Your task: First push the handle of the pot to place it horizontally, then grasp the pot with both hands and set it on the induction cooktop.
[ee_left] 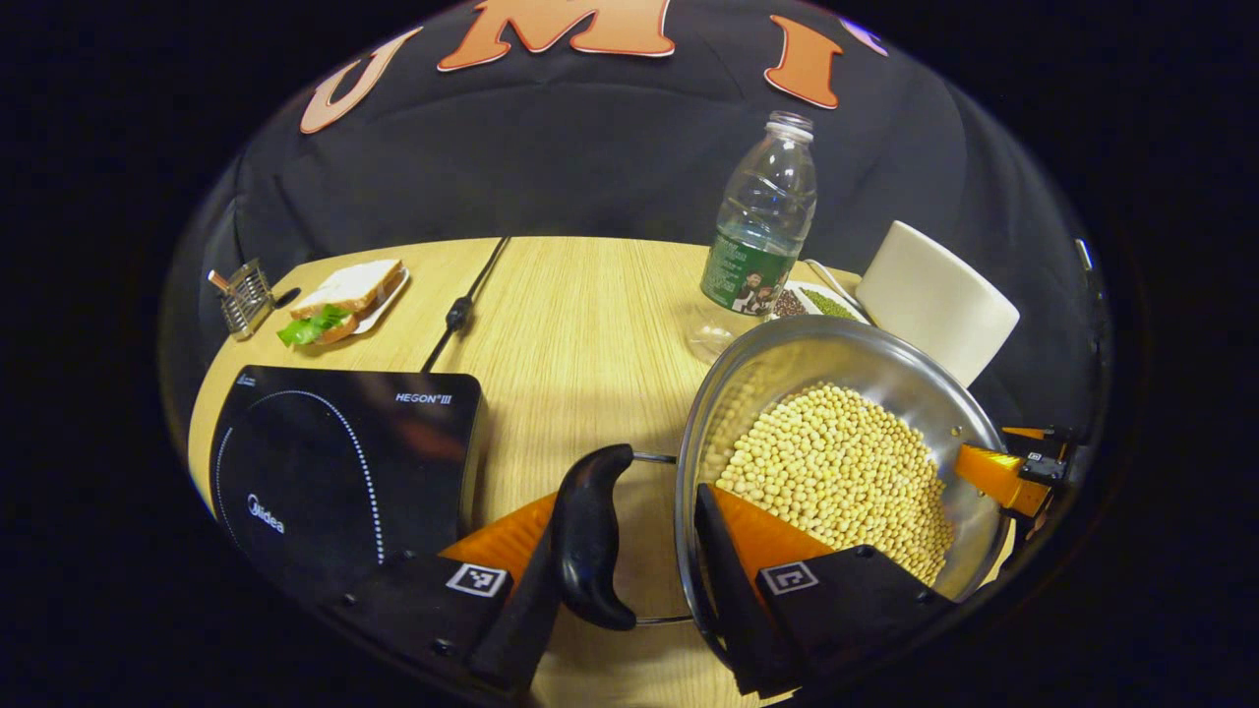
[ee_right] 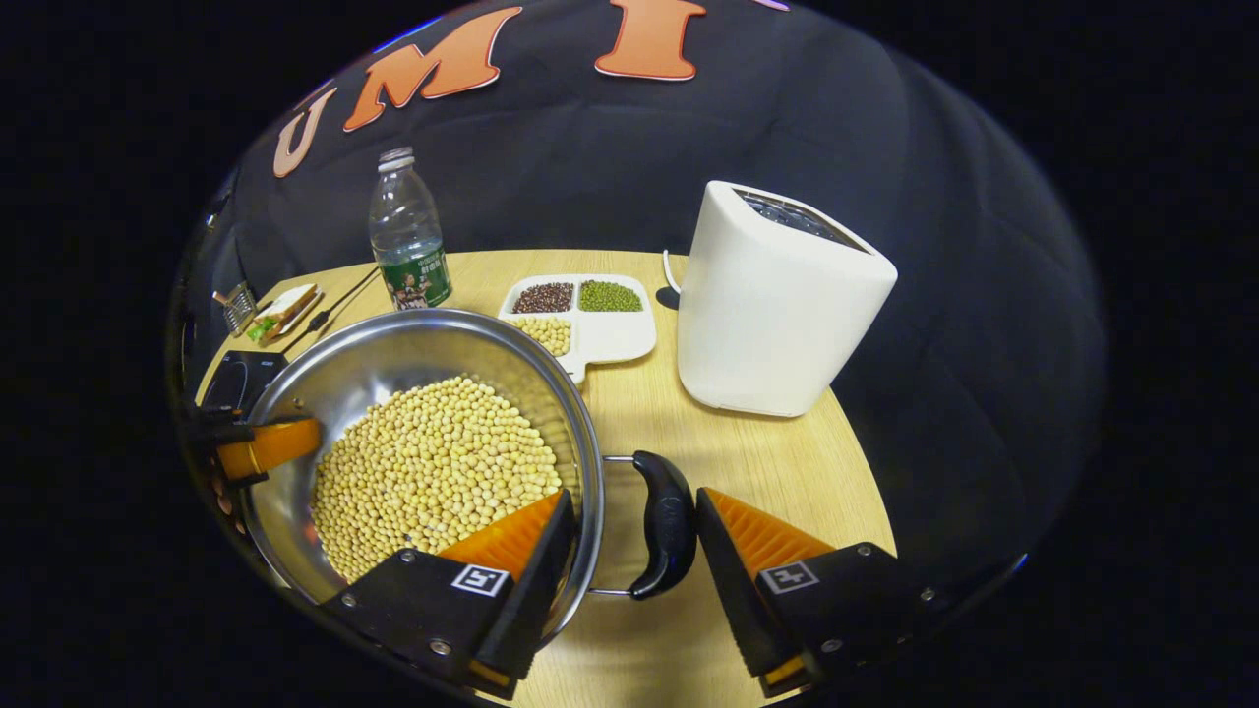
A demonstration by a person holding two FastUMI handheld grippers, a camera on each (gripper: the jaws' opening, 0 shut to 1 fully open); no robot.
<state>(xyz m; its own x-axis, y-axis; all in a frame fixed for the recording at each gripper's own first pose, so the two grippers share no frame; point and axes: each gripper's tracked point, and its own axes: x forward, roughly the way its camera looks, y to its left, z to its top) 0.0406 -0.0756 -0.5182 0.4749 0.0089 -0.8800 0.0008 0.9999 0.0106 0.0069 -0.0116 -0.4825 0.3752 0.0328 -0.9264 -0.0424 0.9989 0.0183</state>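
Note:
A steel pot (ee_left: 787,359) filled with soybeans (ee_left: 836,462) sits right of the black induction cooktop (ee_left: 334,462). My left gripper (ee_left: 634,492) straddles the pot's black left handle (ee_left: 590,531): one finger presses the handle's outer side, the other reaches over the rim against the inner wall. My right gripper (ee_right: 634,497) holds the opposite side the same way, one finger inside the pot (ee_right: 393,354) and one against the black right handle (ee_right: 667,526). Both handles lie level. Each view shows the other gripper's orange finger across the pot. I cannot tell whether the pot rests on the table.
A water bottle (ee_left: 762,226) stands behind the pot beside a divided tray of beans (ee_right: 590,315). A tall white appliance (ee_right: 777,305) stands at the back right. A sandwich on a plate (ee_left: 344,295), a small metal rack (ee_left: 244,295) and the cooktop's cord (ee_left: 462,305) lie beyond the cooktop.

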